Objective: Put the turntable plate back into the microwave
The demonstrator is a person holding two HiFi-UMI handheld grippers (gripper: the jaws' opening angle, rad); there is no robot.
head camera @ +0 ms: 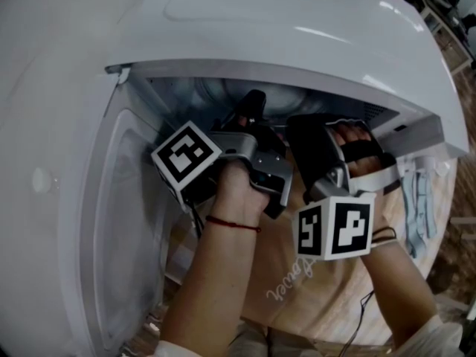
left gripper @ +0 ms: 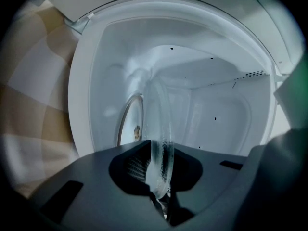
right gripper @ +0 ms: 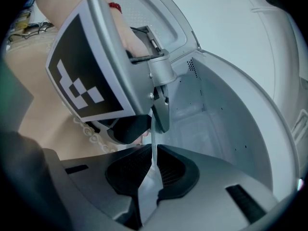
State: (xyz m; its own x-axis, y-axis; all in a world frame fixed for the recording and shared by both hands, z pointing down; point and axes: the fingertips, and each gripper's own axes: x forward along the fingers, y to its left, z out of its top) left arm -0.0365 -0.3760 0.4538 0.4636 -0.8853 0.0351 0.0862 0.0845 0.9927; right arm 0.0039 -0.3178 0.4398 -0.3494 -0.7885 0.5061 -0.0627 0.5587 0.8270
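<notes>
The clear glass turntable plate (left gripper: 162, 129) is held between both grippers at the mouth of the white microwave (head camera: 297, 21). In the left gripper view it runs edge-on from the jaws into the cavity (left gripper: 216, 109). My left gripper (left gripper: 161, 165) is shut on its rim. In the right gripper view the plate (right gripper: 153, 150) shows as a thin glass edge, and my right gripper (right gripper: 153, 165) is shut on it. From the head view the left gripper (head camera: 253, 110) and right gripper (head camera: 316, 129) reach side by side into the opening, and the plate itself is hidden behind them.
The microwave door (head camera: 111, 222) stands open at the left. A beige lace-patterned cloth (head camera: 312, 296) covers the surface below the opening. A pale blue cloth (head camera: 420, 207) lies at the right. The cavity walls close in around both grippers.
</notes>
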